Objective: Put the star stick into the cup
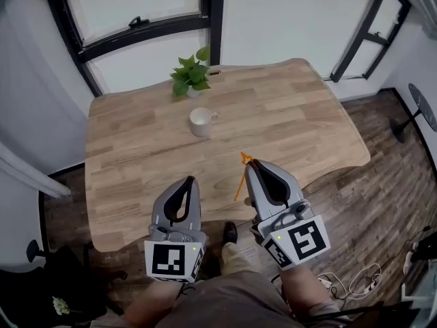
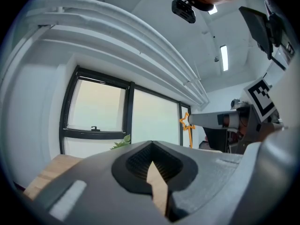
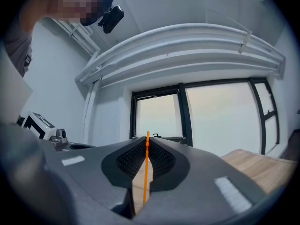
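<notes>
in the head view the right gripper (image 1: 252,165) covers the spot where its jaws pinch the star stick (image 1: 238,185), so we see only the star head and the lower shaft. in the right gripper view the star stick (image 3: 146,172) shows edge-on as a thin orange line, and we cannot make out its star. the cup (image 1: 201,121) is hidden in the left gripper view behind the left gripper (image 2: 151,143) and its own body. of the plant (image 2: 121,145) only a few leaves peep over it there. in the head view the pot (image 1: 194,93) sits mostly under leaves, and the person's forearms (image 1: 307,296) run off the bottom edge.
</notes>
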A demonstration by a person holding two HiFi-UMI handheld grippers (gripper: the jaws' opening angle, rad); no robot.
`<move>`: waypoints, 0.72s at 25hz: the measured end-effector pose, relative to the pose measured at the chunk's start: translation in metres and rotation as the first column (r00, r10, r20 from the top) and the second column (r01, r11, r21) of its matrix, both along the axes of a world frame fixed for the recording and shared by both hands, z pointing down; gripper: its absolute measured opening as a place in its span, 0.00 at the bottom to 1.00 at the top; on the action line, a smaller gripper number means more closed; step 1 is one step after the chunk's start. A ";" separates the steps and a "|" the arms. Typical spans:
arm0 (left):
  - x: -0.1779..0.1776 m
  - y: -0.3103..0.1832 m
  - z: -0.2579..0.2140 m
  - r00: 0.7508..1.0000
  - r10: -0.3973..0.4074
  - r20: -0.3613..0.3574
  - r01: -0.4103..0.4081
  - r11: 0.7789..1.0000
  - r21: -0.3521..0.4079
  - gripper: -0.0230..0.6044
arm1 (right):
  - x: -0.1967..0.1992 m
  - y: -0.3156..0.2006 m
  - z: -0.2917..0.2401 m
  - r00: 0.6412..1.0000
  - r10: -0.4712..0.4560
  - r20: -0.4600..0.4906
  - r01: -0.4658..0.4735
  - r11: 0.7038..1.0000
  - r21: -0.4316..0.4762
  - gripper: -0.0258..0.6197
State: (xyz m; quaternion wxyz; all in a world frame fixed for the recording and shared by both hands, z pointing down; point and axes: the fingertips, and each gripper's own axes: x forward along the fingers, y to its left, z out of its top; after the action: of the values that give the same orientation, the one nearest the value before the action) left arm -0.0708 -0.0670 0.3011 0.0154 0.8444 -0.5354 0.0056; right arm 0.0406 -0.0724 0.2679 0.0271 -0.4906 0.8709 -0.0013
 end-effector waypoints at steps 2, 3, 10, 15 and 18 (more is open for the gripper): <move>0.002 -0.016 0.004 1.000 -0.010 0.009 0.010 1.000 -0.011 0.04 | 0.003 -0.018 0.003 1.000 -0.011 0.014 0.011 1.000 -0.006 0.10; 0.004 -0.025 0.006 1.000 -0.013 0.014 0.014 1.000 -0.017 0.04 | 0.005 -0.028 0.004 1.000 -0.018 0.020 0.018 1.000 -0.008 0.10; 0.024 -0.075 0.004 0.998 -0.047 0.052 0.049 0.998 -0.032 0.04 | 0.013 -0.093 -0.004 0.994 -0.089 0.068 0.089 0.996 -0.002 0.10; 0.033 -0.098 -0.005 0.994 -0.080 0.079 0.081 0.997 -0.009 0.04 | 0.013 -0.126 -0.011 0.984 -0.145 0.103 0.143 0.989 0.026 0.10; 0.034 -0.106 -0.011 0.991 -0.100 0.084 0.100 0.995 0.011 0.04 | 0.010 -0.136 -0.016 0.979 -0.173 0.111 0.169 0.985 0.046 0.10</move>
State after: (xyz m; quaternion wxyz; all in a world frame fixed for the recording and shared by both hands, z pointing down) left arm -0.0367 -0.1728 0.2906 -0.0099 0.8156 -0.5773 0.0388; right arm 0.0509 -0.2087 0.2517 0.0858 -0.4125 0.9068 -0.0157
